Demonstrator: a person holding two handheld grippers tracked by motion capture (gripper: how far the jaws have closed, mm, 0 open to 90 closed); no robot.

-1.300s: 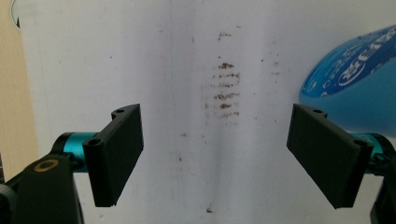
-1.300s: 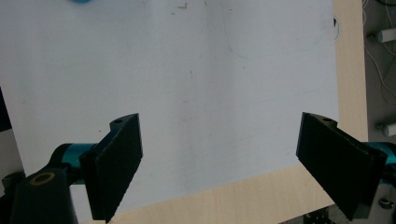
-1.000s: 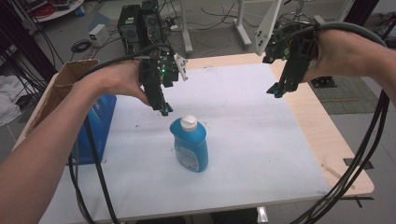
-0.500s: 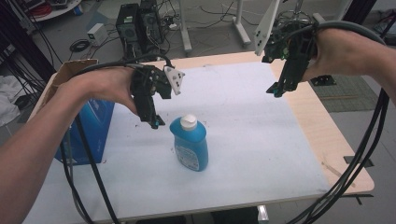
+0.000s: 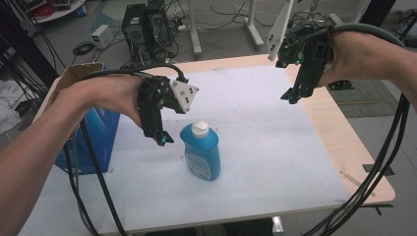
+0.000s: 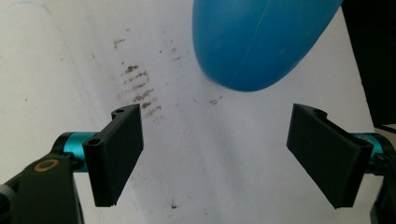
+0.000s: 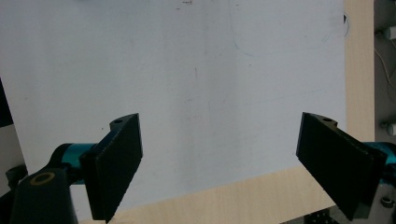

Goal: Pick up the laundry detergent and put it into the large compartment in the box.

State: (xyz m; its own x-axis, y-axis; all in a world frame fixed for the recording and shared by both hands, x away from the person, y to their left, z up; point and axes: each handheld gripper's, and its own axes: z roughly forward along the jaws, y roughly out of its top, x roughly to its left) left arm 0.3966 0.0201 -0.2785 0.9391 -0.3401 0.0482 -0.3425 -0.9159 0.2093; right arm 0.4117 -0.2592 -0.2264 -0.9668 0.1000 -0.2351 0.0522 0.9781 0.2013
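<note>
High view: my left tool (image 5: 161, 138) hangs with jaws wide just beside the blue bottle (image 5: 200, 152), which stands upright on the white surface (image 5: 275, 147); my right tool (image 5: 291, 96), also wide, is well apart.

one blue bottle (image 5: 200, 151), one blue box (image 5: 93, 132), two grippers, left (image 5: 158, 135) and right (image 5: 291, 96), on one table (image 5: 275, 147).
</note>
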